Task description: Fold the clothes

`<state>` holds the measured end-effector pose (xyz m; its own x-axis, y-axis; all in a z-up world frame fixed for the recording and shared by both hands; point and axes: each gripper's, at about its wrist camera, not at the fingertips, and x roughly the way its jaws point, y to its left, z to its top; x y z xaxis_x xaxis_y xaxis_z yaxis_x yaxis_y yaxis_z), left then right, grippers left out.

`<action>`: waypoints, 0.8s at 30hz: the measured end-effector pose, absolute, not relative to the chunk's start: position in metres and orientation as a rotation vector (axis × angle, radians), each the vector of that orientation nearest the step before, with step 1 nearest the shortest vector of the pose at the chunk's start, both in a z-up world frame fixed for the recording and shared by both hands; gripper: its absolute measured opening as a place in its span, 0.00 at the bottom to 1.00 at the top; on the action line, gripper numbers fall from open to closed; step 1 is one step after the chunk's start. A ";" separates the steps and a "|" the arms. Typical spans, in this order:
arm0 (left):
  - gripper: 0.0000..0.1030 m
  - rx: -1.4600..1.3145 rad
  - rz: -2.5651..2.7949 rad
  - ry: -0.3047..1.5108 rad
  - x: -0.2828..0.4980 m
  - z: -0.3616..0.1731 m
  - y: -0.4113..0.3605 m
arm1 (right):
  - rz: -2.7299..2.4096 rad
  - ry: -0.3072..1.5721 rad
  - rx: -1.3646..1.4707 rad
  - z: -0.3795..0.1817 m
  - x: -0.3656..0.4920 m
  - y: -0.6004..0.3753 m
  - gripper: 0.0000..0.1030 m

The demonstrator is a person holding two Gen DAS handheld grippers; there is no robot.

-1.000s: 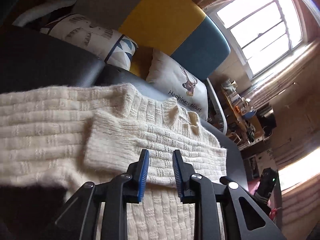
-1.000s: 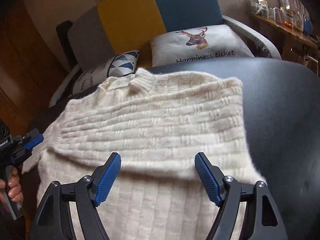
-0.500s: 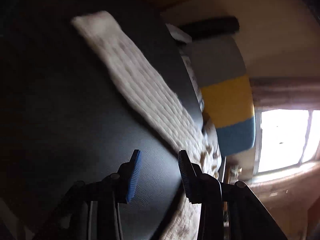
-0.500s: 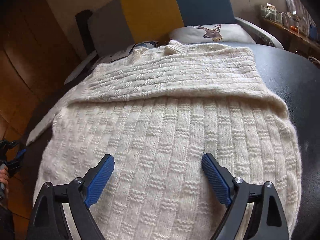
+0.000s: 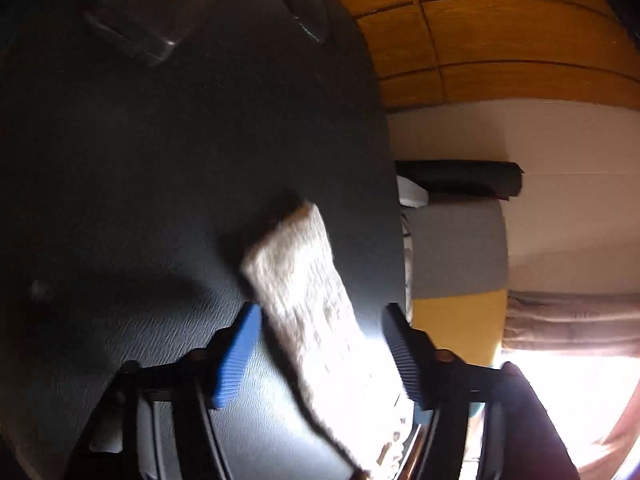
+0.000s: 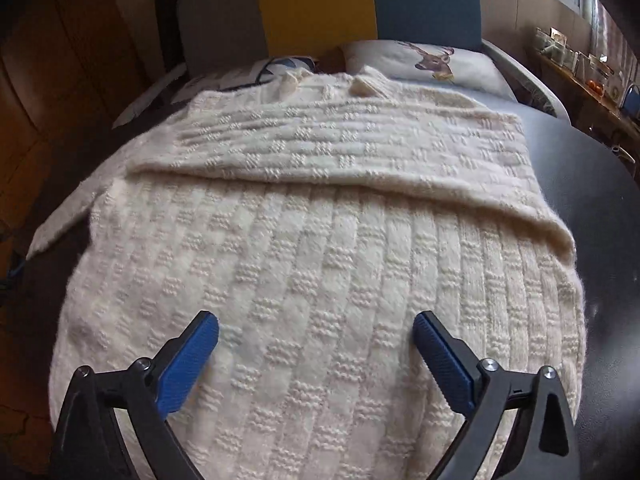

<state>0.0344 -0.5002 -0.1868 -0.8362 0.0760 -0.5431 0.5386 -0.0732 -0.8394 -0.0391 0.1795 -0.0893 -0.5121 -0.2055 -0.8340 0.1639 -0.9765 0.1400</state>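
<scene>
A cream knitted sweater (image 6: pixel 320 248) lies spread over the dark round table (image 6: pixel 592 184), with one sleeve folded across its chest. My right gripper (image 6: pixel 316 364) hovers open just above the sweater's lower body, nothing between its blue pads. The other sleeve (image 5: pixel 316 312) stretches out flat on the table's dark top (image 5: pixel 160 200) in the left wrist view. My left gripper (image 5: pixel 320 356) stands open there with its jaws on either side of that sleeve, apart from it. The sleeve's cuff points away from me.
A grey, yellow and blue sofa back (image 6: pixel 320 4) stands behind the table, with a deer cushion (image 6: pixel 428 64) and a triangle-patterned cushion (image 6: pixel 280 68). Wooden wall panels (image 5: pixel 500 40) are at the left. A cluttered shelf (image 6: pixel 580 60) runs along the right under a window.
My left gripper swung from over the sweater's chest to the outstretched sleeve and opened wider around it. My right gripper moved back toward the hem, staying open.
</scene>
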 end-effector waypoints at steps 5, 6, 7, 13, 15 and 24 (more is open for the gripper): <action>0.69 0.697 -1.958 1.869 0.019 -0.191 -0.499 | -2.600 0.018 1.249 -0.055 -0.072 0.147 0.93; 0.69 0.700 -1.964 1.850 0.019 -0.189 -0.500 | -2.603 0.033 1.233 -0.053 -0.083 0.142 0.93; 0.69 0.703 -1.969 1.837 0.017 -0.188 -0.500 | -2.606 0.049 1.219 -0.051 -0.094 0.136 0.93; 0.67 0.684 -1.908 1.881 0.013 -0.190 -0.494 | -2.663 0.034 1.271 -0.059 -0.138 0.133 0.93; 0.65 0.668 -1.887 1.865 0.014 -0.188 -0.492 | -2.686 -0.039 1.301 -0.064 -0.141 0.143 0.93; 0.70 0.703 -1.925 1.841 -0.013 -0.189 -0.486 | -2.684 -0.015 1.407 -0.095 -0.163 0.148 0.93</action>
